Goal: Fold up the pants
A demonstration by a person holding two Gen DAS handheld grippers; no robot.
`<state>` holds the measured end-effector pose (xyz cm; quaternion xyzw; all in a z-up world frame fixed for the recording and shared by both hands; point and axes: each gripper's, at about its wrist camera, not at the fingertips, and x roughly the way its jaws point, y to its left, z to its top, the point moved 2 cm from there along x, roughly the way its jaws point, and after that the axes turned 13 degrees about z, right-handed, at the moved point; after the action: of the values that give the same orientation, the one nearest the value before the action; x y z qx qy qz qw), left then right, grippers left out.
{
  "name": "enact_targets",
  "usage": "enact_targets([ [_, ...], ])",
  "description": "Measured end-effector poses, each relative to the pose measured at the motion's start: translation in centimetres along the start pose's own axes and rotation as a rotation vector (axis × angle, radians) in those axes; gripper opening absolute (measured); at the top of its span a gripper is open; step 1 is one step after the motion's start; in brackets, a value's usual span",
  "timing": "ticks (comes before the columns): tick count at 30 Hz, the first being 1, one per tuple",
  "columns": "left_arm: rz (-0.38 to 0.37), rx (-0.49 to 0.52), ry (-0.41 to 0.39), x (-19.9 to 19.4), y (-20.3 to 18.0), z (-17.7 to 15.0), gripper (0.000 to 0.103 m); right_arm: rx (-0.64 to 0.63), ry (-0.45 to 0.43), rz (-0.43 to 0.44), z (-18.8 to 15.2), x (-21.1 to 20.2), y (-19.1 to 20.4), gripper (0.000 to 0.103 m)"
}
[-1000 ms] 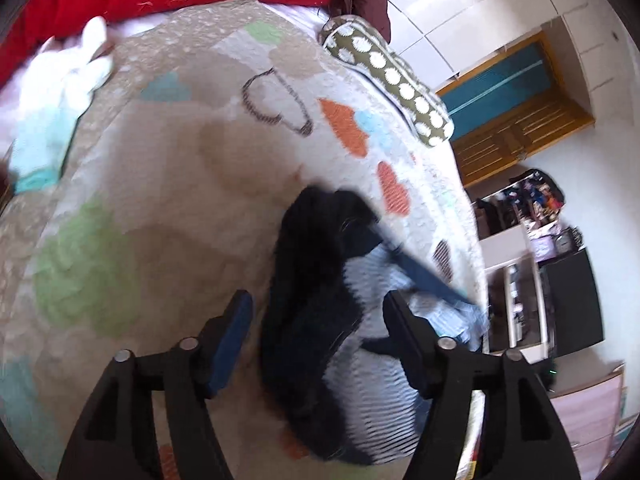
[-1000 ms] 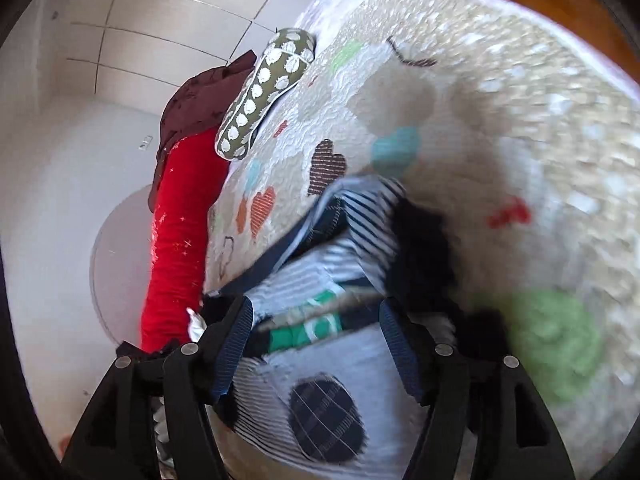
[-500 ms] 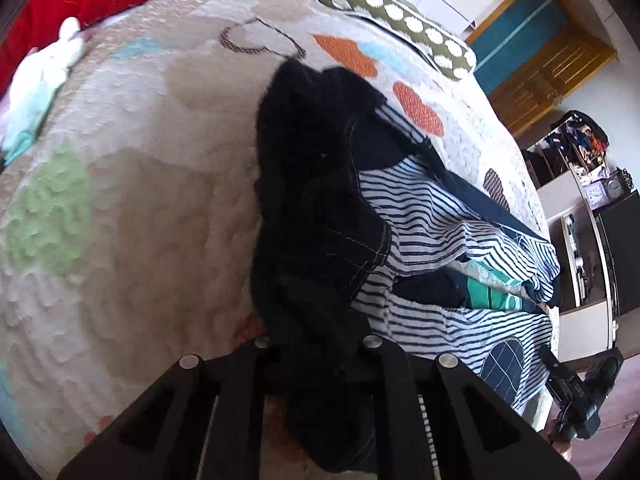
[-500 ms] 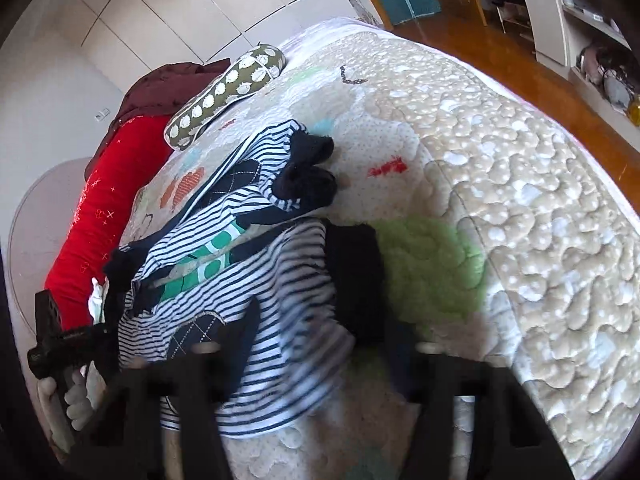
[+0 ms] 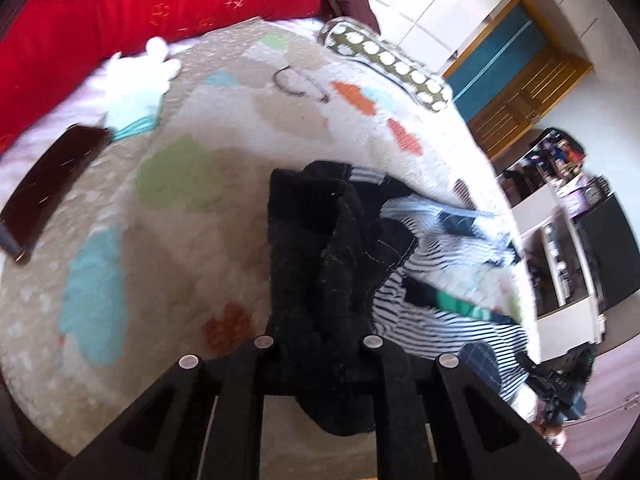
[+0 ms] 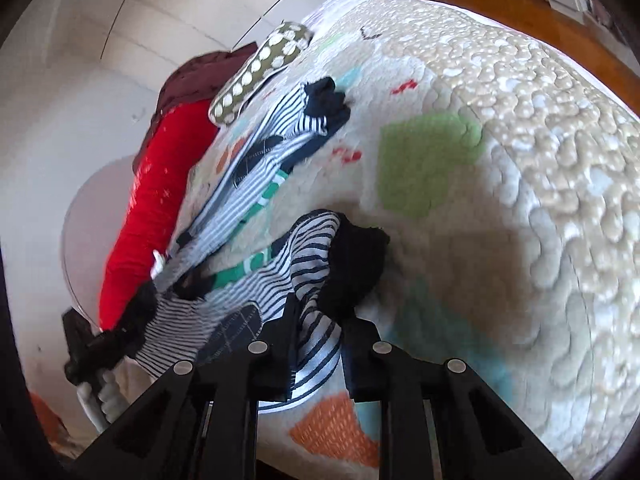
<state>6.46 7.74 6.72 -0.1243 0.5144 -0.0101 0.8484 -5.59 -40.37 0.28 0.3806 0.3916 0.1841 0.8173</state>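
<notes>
Both tongs are clamped on the pants [image 5: 400,280]: my left tongs [image 5: 320,364] pinch the black waistband, my right tongs [image 6: 318,344] a striped leg. They hang bunched over the bed's quilt [image 5: 192,216]. Only my left view shows a phone [image 5: 52,184] and white shelf [image 5: 560,264]; my right view shows wood floor [image 6: 520,4]. No writing is readable.

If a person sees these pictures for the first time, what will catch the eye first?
Probably the navy-and-white striped pants with black waistband, bunched on the quilted bedspread with coloured heart patches and pinched by the left gripper and the right gripper. Next, the bright red bolster pillow at the bed's far end.
</notes>
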Motion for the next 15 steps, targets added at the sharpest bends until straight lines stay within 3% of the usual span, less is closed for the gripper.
enact_targets([
  [3, 0.019, -0.020, 0.057, 1.0, 1.5, -1.5, 0.016, -0.043, 0.032, -0.067, -0.9, 0.2, 0.3, 0.026],
  [6, 0.028, -0.050, 0.050, 0.5, 3.4, -2.3, 0.018, -0.087, -0.010, -0.093, -0.2, -1.1, 1.1, 0.046],
  [8, 0.063, -0.072, 0.008, -0.6, 4.8, -2.4, 0.021, -0.156, -0.047, -0.139, 1.1, -1.8, 2.2, 0.054],
  [10, 0.084, -0.095, -0.027, -1.6, 5.7, -2.3, 0.028, -0.208, -0.058, -0.164, 3.1, -1.6, 3.3, 0.056],
  [12, 0.071, -0.119, -0.052, -2.5, 6.2, -2.3, 0.034, -0.248, -0.063, -0.165, 5.6, -0.5, 3.9, 0.063],
  [14, 0.043, -0.122, -0.069, -2.9, 5.7, -2.2, 0.037, -0.264, -0.055, -0.167, 7.7, 0.9, 4.0, 0.076],
  [15, 0.032, -0.118, -0.069, -2.9, 5.3, -2.2, 0.037, -0.231, -0.057, -0.174, 9.6, 2.4, 3.3, 0.076],
])
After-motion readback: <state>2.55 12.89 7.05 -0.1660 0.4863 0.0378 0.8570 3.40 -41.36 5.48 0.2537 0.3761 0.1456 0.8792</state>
